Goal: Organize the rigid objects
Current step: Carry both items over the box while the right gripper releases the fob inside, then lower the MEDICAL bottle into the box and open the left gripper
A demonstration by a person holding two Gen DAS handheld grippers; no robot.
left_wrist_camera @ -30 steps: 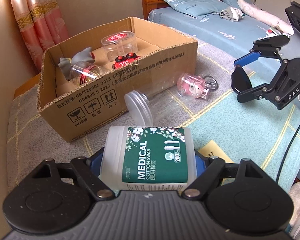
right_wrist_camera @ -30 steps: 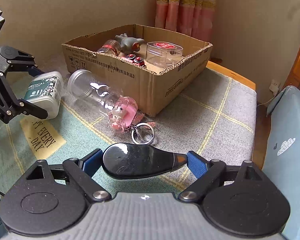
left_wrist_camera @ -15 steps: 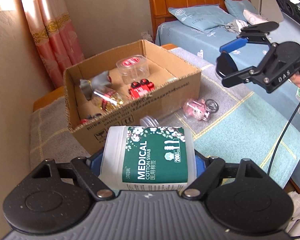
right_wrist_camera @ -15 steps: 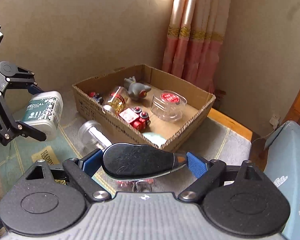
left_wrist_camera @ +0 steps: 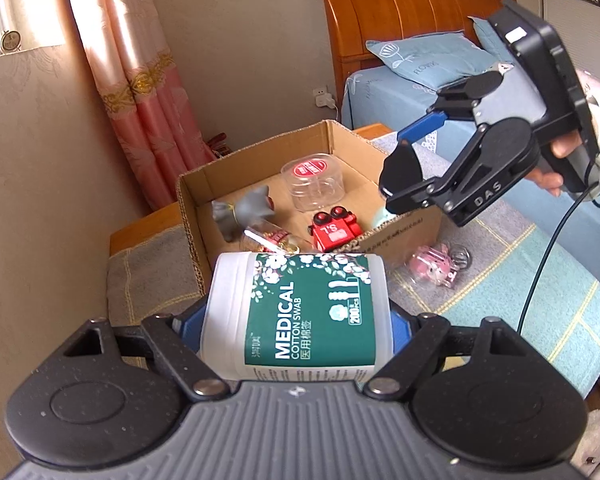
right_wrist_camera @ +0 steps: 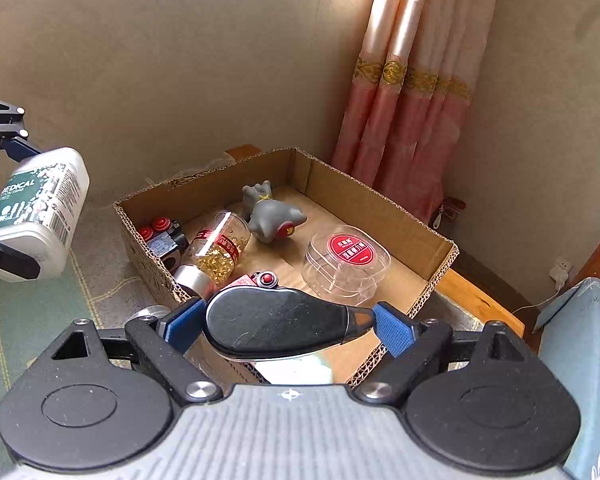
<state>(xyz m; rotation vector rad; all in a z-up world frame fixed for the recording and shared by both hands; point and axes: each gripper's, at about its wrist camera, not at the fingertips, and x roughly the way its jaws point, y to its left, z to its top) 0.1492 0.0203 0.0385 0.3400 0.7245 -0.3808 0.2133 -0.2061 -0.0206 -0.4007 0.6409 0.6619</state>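
Observation:
My left gripper (left_wrist_camera: pixel 296 320) is shut on a white cotton swab jar (left_wrist_camera: pixel 300 312) with a green label, held in the air short of the cardboard box (left_wrist_camera: pixel 188 208); the jar also shows in the right wrist view (right_wrist_camera: pixel 36 216). My right gripper (right_wrist_camera: pixel 284 324) is shut on a flat black teardrop-shaped object (right_wrist_camera: pixel 276 320), held above the box's near edge (right_wrist_camera: pixel 440 280). In the left wrist view the right gripper (left_wrist_camera: pixel 412 160) hangs over the box's right side. The box holds a grey toy (right_wrist_camera: pixel 272 216), a clear round container with a red lid (right_wrist_camera: pixel 344 260), a red toy (left_wrist_camera: pixel 332 228) and a jar of gold bits (right_wrist_camera: pixel 216 252).
A pink pig keyring (left_wrist_camera: pixel 436 266) lies on the blanket (left_wrist_camera: pixel 500 280) right of the box. A clear jar's lid (right_wrist_camera: pixel 148 314) shows by the box's near wall. Wall and pink curtain (right_wrist_camera: pixel 400 128) stand behind the box. A bed with blue pillows (left_wrist_camera: pixel 420 60) lies further right.
Both grippers have risen and moved toward the box with their objects. The right gripper now hangs over the box's edge; the left one looks down into it from higher up.

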